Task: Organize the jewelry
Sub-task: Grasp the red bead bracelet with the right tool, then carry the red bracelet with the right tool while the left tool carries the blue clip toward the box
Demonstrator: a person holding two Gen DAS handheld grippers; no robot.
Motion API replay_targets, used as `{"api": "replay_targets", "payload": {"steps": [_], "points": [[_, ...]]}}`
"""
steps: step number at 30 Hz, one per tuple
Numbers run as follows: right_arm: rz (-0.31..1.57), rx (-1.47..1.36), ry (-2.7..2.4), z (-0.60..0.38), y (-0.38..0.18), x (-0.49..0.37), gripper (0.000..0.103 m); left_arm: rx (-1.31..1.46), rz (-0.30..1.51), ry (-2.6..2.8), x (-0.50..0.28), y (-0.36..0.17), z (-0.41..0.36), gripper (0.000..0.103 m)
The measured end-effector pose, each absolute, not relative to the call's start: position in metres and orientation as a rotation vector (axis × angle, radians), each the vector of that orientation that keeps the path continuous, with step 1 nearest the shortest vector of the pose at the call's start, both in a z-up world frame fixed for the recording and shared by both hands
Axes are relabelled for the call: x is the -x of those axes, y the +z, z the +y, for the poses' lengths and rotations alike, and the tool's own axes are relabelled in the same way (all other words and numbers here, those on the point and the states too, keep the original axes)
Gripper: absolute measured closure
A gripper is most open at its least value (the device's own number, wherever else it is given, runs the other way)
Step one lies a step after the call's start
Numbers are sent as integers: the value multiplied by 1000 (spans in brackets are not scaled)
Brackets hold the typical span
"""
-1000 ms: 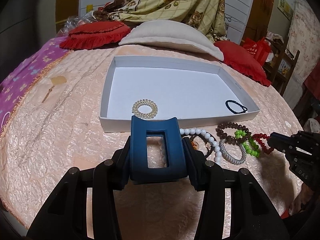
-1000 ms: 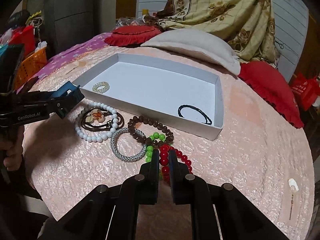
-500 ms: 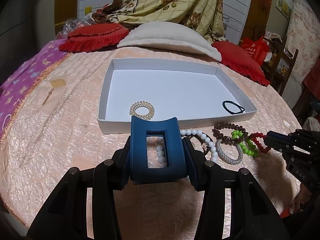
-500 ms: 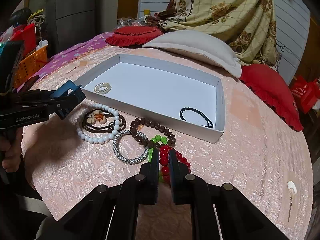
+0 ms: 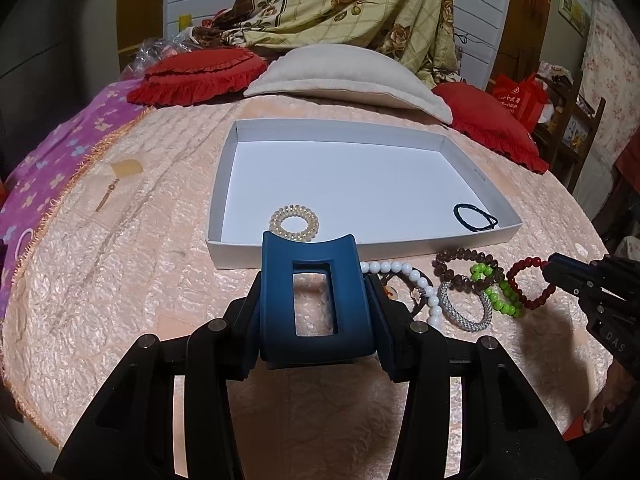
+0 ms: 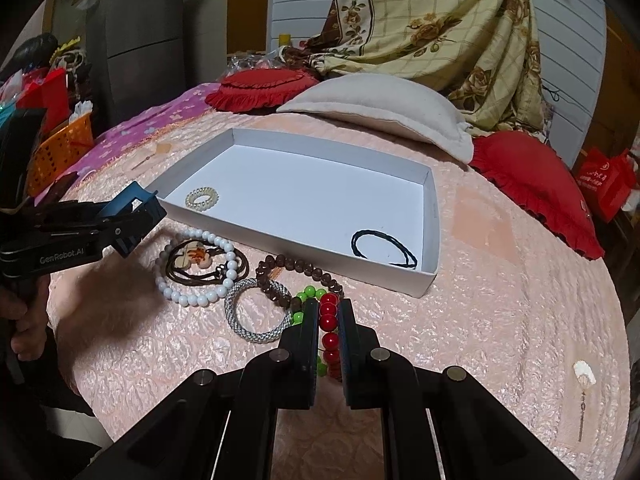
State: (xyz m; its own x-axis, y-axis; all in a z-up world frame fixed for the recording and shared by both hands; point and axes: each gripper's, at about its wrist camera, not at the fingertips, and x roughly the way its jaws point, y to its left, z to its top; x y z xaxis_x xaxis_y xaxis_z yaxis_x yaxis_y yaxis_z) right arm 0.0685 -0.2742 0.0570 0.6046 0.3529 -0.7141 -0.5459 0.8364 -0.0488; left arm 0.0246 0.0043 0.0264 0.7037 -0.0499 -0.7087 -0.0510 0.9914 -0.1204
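Peach quilted bedspread serves as the work surface, with pillows and a floral cloth behind. Left to right in the right wrist view: the left gripper, blue-padded, hovers near the white shallow cardboard tray; its fingers are held close together with a blue pad across the tips, and nothing is seen gripped between them. Inside the tray lie a pale coiled hair tie near the left corner and a thin black cord loop at the right end. On the spread in front of the tray lie a white round-bead bracelet encircling a brown cord pendant, a silver mesh bangle, a dark brown bead bracelet, a green bead bracelet and a red glossy bead bracelet. The right gripper is pinching the red strand between its fingers. Judged light, limp and smooth-surfaced, the strand is likely to droop and swing when lifted; the beads may roll under the pads, so a grip across one bead, or across the cord between two, appears safest. Neighbouring bracelets overlap and could drag along.
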Motion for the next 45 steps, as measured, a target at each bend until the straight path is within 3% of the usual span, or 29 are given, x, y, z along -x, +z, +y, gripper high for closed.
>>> {"api": "replay_targets", "payload": {"steps": [45], "points": [[627,10,510,-297,89,-87,95,151,817,18,-34,20,6,57]]}}
